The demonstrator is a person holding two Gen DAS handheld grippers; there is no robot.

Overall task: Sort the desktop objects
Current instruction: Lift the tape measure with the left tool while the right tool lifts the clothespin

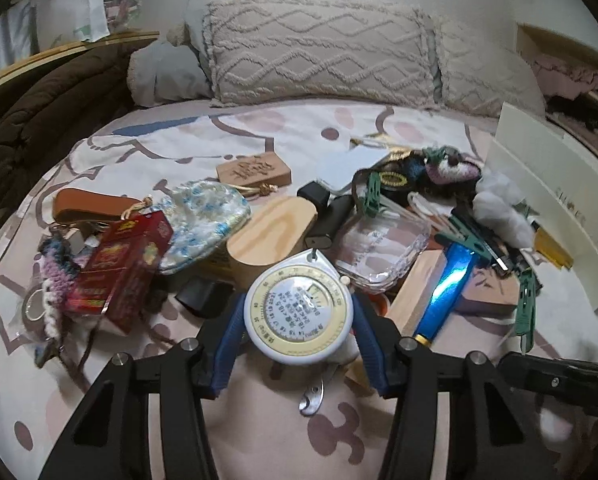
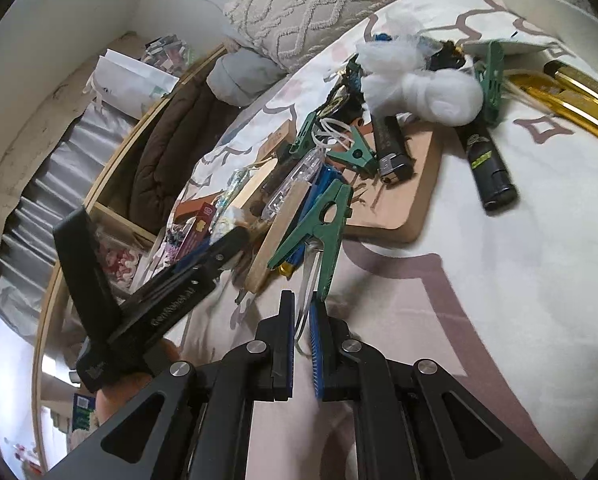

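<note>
My left gripper (image 1: 299,320) is shut on a round white tape measure (image 1: 299,312) with a yellow dial ring, held between the blue pads above the patterned bedsheet (image 1: 259,432). Behind it lies a pile: a red box (image 1: 127,268), a floral pouch (image 1: 203,224), an oval wooden box (image 1: 271,232), a clear plastic case (image 1: 383,252) and a blue tool (image 1: 447,284). My right gripper (image 2: 303,320) is nearly shut on thin white sticks (image 2: 305,292), just below a green clothespin (image 2: 315,232). The left gripper's black body (image 2: 159,304) shows at the left of the right wrist view.
A wooden board (image 2: 411,184) carries a black lighter (image 2: 391,148); another black lighter (image 2: 487,164), white fluff (image 2: 431,96), more green clips (image 2: 491,76) and a gold case (image 2: 579,100) lie nearby. A white box (image 1: 555,208) stands at right. Pillows (image 1: 319,48) and a brown blanket (image 1: 47,112) border the bed.
</note>
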